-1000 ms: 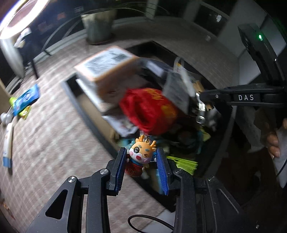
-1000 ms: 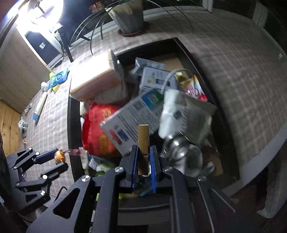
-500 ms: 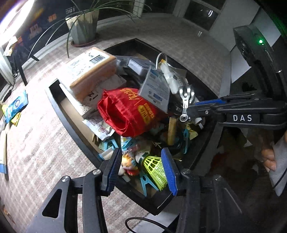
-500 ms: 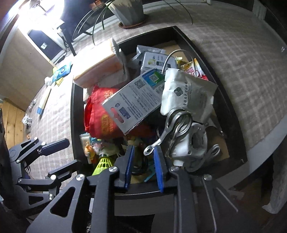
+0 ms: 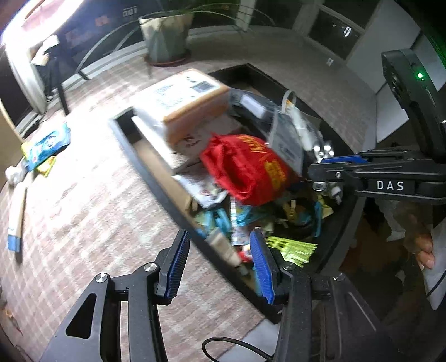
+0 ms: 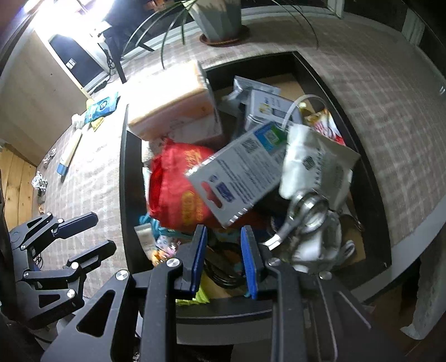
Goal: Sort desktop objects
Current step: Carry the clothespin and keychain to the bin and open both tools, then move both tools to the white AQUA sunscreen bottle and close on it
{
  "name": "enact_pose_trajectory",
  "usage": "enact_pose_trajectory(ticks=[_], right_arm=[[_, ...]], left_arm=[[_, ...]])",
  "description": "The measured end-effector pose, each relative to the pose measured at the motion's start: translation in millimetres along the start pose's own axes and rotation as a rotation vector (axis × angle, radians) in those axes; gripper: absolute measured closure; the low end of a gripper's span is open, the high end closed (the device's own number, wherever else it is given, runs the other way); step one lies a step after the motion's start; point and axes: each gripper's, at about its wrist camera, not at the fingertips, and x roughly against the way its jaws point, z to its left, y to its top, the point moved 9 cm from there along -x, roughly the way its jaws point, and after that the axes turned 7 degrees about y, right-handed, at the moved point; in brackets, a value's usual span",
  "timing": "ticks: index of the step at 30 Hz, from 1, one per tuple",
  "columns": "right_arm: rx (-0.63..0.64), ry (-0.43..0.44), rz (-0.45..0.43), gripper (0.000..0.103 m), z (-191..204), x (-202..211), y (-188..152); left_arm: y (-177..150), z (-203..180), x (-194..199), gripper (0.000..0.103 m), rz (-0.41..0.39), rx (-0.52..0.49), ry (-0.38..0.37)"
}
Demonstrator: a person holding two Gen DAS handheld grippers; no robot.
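Note:
A black tray (image 5: 156,178) (image 6: 124,172) on the checked tablecloth is heaped with objects: a tan cardboard box (image 5: 192,103) (image 6: 172,103), a red bag (image 5: 248,170) (image 6: 175,192), a grey card package (image 6: 239,170), a white pouch (image 6: 317,164), metal scissors (image 6: 303,214), a yellow shuttlecock (image 5: 295,247). My left gripper (image 5: 220,264) is open and empty over the tray's near-left rim; it also shows in the right wrist view (image 6: 83,236). My right gripper (image 6: 224,259) is open and empty over the tray's near end; it also shows in the left wrist view (image 5: 334,167).
A potted plant (image 5: 164,36) (image 6: 220,19) stands behind the tray. A blue packet (image 5: 47,144) (image 6: 101,107), a white and blue tube (image 5: 16,217) (image 6: 68,153) and small items lie on the cloth at the left. The table edge runs at the right.
One second ago my left gripper held a small doll and my right held a wooden clothespin. Both opened and dropped them into the tray; both grippers have since pulled back slightly.

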Motion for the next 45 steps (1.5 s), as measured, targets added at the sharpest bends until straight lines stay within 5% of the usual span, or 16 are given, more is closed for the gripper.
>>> enact_pose_trajectory(ticks=[22, 45], right_arm=[[0.222, 0.051, -0.015, 0.077, 157.8, -27.1, 19.8], [0.288, 0.154, 0.039, 0.070, 291.5, -105.3, 77.4]], left_arm=[[-26.1, 128.6, 53.8, 0.061, -0.114, 0.186, 0.180], [-56.5, 296.2, 37.7, 0.061, -0.061, 0.421, 0.224]])
